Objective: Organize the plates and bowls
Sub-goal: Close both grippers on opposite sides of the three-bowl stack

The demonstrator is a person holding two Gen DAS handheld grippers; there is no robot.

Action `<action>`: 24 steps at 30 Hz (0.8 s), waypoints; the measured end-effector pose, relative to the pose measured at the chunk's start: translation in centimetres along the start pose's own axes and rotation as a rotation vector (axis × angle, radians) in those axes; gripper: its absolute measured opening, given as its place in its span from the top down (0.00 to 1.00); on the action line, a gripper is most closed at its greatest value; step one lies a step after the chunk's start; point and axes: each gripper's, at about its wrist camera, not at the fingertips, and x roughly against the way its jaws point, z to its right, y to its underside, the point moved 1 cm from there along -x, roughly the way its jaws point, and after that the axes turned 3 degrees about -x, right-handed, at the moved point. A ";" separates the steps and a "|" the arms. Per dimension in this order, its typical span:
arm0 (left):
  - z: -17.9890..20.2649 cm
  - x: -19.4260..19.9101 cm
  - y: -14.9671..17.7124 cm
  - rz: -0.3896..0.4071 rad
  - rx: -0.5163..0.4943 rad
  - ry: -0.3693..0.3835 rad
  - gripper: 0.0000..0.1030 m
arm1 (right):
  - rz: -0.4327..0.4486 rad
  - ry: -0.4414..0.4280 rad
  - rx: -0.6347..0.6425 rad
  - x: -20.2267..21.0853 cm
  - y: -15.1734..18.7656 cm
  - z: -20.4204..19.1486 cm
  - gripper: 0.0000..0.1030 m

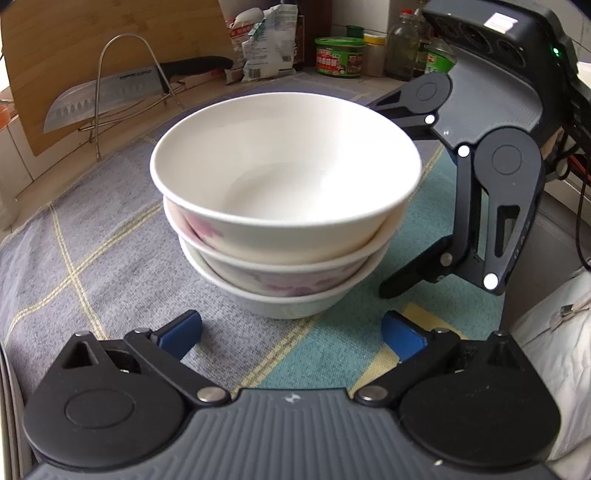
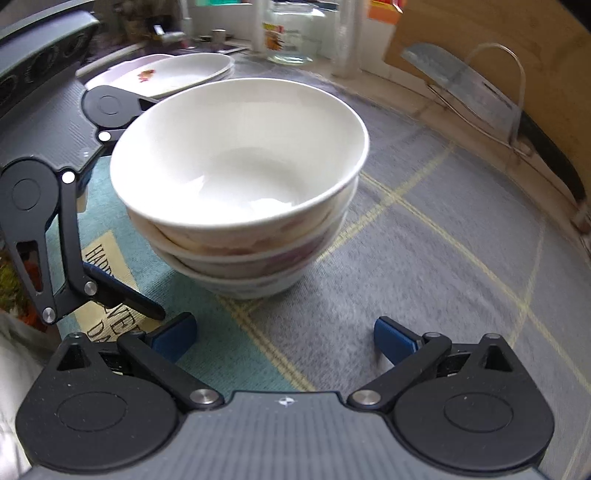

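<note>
Three white bowls with pink flower prints stand nested in one stack on a grey and teal checked cloth. My left gripper is open just in front of the stack's foot, with only cloth between its blue pads. My right gripper is also open and holds nothing, a little short of the stack. In the left wrist view its black fingers spread wide at the stack's right side. Several white plates lie stacked behind the bowls at the back left.
A cleaver rests in a wire rack against a wooden cutting board. Jars and a food bag line the back of the counter. A glass jar stands behind the plates.
</note>
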 end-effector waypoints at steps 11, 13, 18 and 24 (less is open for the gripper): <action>-0.5 -0.3 0.0 0.027 -0.004 0.003 0.00 | 0.038 -0.053 0.076 -0.3 -0.3 0.3 0.00; -0.5 -0.1 0.3 0.039 -0.014 0.009 0.00 | 0.041 -0.055 0.083 -0.4 -0.5 0.4 0.00; -1.0 0.1 0.6 0.058 -0.053 0.029 0.01 | 0.038 -0.044 0.108 -0.6 -1.4 0.0 0.00; -2.3 0.9 0.4 0.081 -0.125 0.079 0.04 | 0.022 -0.047 0.191 -0.5 -2.9 -0.9 0.01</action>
